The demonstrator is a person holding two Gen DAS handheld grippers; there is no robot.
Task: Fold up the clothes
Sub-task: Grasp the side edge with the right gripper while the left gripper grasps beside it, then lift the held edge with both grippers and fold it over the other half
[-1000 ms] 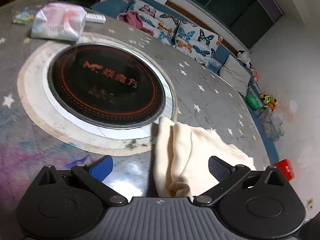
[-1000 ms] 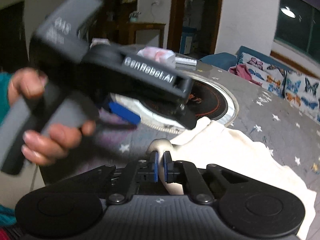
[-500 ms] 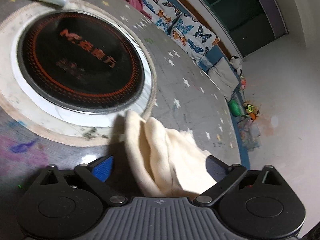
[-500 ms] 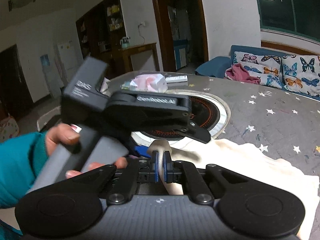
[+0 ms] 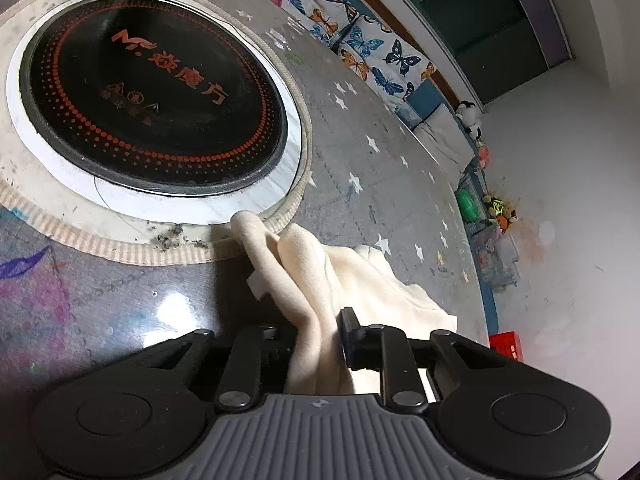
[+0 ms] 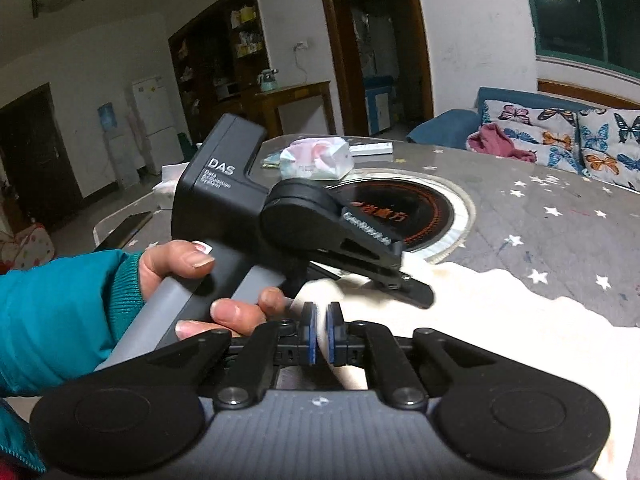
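Note:
A cream garment (image 5: 328, 276) lies bunched on the grey star-patterned table (image 5: 360, 152), beside the black round cooktop (image 5: 156, 104). My left gripper (image 5: 318, 334) is shut on a thick fold of this cloth near the table's front. In the right wrist view the same cream garment (image 6: 500, 320) spreads to the right. My right gripper (image 6: 320, 338) is shut on a thin edge of it between blue pads. The left gripper's body (image 6: 304, 220), held by a hand (image 6: 192, 280) in a teal sleeve, sits just ahead of it.
A pink and white packet (image 6: 316, 158) and a white remote (image 6: 372, 147) rest at the table's far side. A sofa with butterfly cushions (image 6: 560, 140) stands beyond the table. Toys and a red crate (image 5: 506, 344) lie on the floor at the right.
My left gripper has gone from wide open to shut on the bunched cloth. The right gripper kept its hold on the edge while the left tool swung lower in front of it.

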